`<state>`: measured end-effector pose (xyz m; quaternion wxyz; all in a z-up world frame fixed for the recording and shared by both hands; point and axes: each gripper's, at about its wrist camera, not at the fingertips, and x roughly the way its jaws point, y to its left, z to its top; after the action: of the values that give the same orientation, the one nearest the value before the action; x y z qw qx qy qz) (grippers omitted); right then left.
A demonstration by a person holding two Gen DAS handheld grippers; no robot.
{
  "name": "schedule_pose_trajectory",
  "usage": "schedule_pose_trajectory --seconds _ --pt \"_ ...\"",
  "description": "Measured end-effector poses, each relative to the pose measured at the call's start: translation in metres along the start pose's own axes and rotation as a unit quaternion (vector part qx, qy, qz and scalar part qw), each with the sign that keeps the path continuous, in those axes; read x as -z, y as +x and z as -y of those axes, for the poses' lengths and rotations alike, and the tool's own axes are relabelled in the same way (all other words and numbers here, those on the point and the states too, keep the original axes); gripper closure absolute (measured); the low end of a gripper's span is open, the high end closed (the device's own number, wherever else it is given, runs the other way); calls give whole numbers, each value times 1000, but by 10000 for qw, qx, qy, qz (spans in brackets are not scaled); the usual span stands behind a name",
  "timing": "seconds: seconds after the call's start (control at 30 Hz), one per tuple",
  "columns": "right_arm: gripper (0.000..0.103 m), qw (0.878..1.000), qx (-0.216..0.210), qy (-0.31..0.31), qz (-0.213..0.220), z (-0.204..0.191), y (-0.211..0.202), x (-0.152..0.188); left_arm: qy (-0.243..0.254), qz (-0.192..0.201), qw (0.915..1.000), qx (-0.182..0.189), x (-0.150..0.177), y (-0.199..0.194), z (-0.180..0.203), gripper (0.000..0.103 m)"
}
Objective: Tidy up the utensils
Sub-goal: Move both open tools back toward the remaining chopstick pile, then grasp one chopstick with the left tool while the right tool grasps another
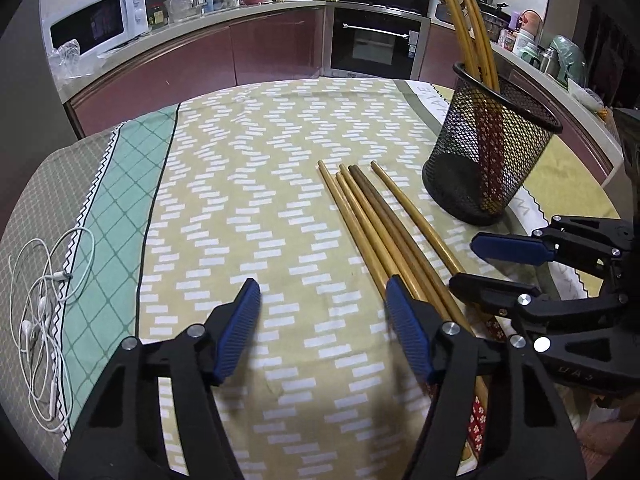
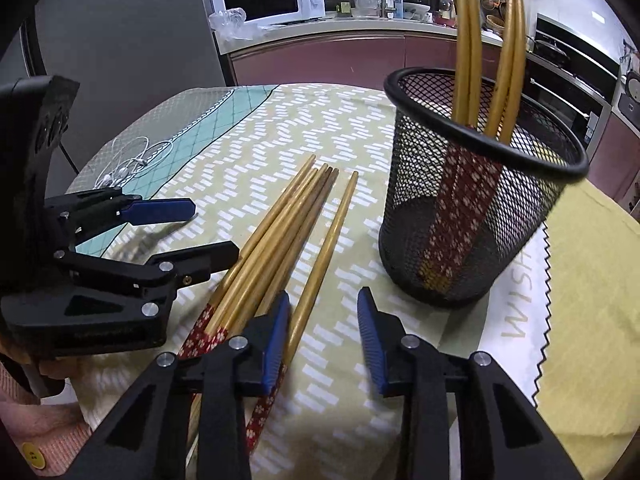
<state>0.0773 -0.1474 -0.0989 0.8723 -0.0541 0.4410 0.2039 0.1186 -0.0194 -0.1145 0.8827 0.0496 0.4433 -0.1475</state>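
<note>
Nearest, the right gripper (image 2: 324, 336) stands partly open and empty, one loose chopstick (image 2: 320, 276) beside its left pad. At nine o'clock the left gripper (image 2: 208, 232) gapes, holding nothing, beside the bundled chopsticks (image 2: 276, 232). Farther, at one o'clock, the mesh holder (image 2: 476, 200) stands on the table (image 2: 580, 300).

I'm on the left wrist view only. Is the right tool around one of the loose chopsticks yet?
Observer: Yes. The right wrist view shows the right tool straddling the single chopstick that lies apart from the bundle. The jaws are open, with the stick close to one pad.
Operator: How many are already in the holder?
Observer: I count four standing in the mesh holder, patterned ends down.
Operator: Anything near my left tool that I can't see?
Observer: A pink sleeve with a yellow button shows just below the left tool.
</note>
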Motion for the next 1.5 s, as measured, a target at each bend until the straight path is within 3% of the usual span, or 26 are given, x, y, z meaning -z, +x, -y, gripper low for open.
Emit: schedule_pose_trajectory --seconds 0.17,0.3,0.63,0.83,0.97,1.07,1.3,1.5 --pt "70 10000 61 -36 13 -2 6 -5 -90 -37 9997 208 -7 5 -2 40" --pt "70 10000 51 -40 13 -3 6 -5 -19 -40 9999 150 -7 10 1 42" --pt "83 10000 23 64 -11 4 3 -4 -40 -114 9998 147 -5 11 -7 65" --pt "82 10000 49 60 -19 5 4 -6 68 -89 9999 21 -7 15 -8 67" --pt "92 9998 -54 169 7 7 3 -5 -55 -46 10000 -60 -11 16 -7 87" --pt "96 9993 -229 310 21 12 0 -3 -195 71 9996 -171 -9 13 -5 94" --pt "97 9984 -438 323 161 13 -14 3 -386 192 9991 -50 -1 0 -5 95" --pt "97 9962 -686 302 451 15 -38 3 -256 436 9985 215 -3 -28 -1 95"
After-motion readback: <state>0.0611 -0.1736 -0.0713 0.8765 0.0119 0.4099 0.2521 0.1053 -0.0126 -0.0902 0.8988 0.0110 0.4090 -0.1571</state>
